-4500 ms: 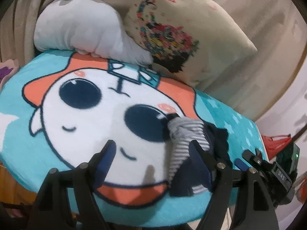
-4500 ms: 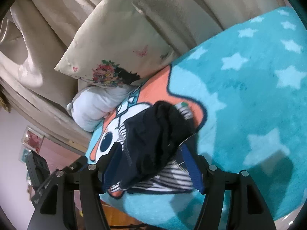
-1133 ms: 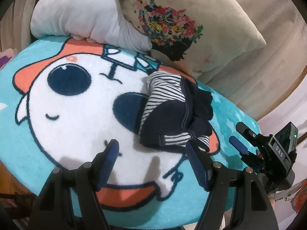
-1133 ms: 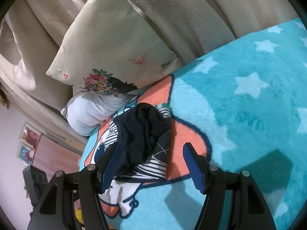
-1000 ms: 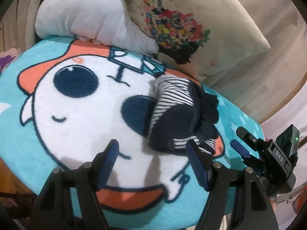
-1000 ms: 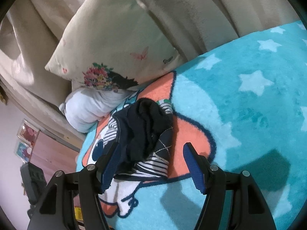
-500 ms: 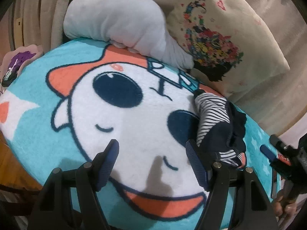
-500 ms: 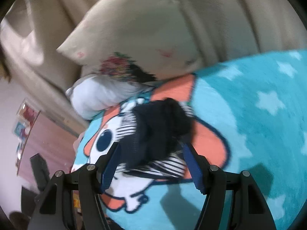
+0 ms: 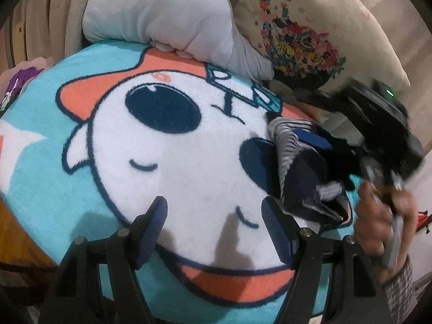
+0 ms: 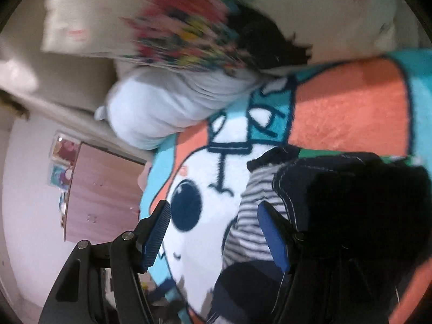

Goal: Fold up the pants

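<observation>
The pants (image 9: 305,167) are a crumpled navy and striped bundle on the cartoon-face blanket (image 9: 189,162), at the right in the left wrist view. My left gripper (image 9: 214,226) is open and empty, left of and in front of the bundle. My right gripper (image 10: 214,235) is open, low over the bundle's striped edge (image 10: 251,216); its right finger (image 10: 272,235) lies against the fabric. In the left wrist view the right gripper's blue finger (image 9: 313,139) rests on the pants, with the hand (image 9: 378,216) behind.
A white plush pillow (image 9: 167,19) and a cream flower-print cushion (image 9: 310,35) lie at the blanket's far edge against beige curtains. The blanket's near edge drops to a wooden floor (image 9: 16,232). A wooden cabinet (image 10: 102,194) stands left in the right wrist view.
The right gripper has swept in fast from the right and come down onto the pants. The left gripper has drifted left, so the bundle sits further right in its view.
</observation>
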The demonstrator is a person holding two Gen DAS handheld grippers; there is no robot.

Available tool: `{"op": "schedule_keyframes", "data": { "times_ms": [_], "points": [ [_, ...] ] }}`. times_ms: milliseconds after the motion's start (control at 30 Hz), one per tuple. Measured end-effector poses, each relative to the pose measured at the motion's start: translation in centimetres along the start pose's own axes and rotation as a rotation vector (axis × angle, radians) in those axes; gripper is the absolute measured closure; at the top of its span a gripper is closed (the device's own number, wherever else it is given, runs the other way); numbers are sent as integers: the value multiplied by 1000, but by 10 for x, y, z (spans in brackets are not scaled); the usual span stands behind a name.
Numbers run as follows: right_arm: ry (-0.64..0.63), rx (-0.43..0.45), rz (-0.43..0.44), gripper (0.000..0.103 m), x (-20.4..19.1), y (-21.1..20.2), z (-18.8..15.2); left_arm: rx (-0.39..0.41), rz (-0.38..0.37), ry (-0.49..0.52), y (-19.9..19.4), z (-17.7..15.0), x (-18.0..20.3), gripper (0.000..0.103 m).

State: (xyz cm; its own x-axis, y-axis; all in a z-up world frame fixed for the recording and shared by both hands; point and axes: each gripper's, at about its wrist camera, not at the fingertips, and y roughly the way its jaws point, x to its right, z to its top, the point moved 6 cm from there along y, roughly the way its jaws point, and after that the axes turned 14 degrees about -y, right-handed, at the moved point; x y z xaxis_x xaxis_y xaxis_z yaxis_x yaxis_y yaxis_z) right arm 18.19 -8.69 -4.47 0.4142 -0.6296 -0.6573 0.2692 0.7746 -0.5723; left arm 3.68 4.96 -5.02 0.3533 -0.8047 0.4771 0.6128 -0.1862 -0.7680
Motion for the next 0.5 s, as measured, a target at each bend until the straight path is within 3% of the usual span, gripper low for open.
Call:
{"op": "schedule_keyframes", "data": {
  "times_ms": [167,367,433,500],
  "points": [
    [-65,26,-174,32,4,-7,14,22,-47,29,-4,14,22,32],
    [-116,-43,-220,32,1,-9,16,67,-132,75,9,45,79,32],
    [-149,-67,-236,32,-6,-10,22,37,-123,87,23,47,92,32],
    [-180,-99,-202,32,-17,-11,24,-53,-124,70,47,39,92,32]
  ]
}}
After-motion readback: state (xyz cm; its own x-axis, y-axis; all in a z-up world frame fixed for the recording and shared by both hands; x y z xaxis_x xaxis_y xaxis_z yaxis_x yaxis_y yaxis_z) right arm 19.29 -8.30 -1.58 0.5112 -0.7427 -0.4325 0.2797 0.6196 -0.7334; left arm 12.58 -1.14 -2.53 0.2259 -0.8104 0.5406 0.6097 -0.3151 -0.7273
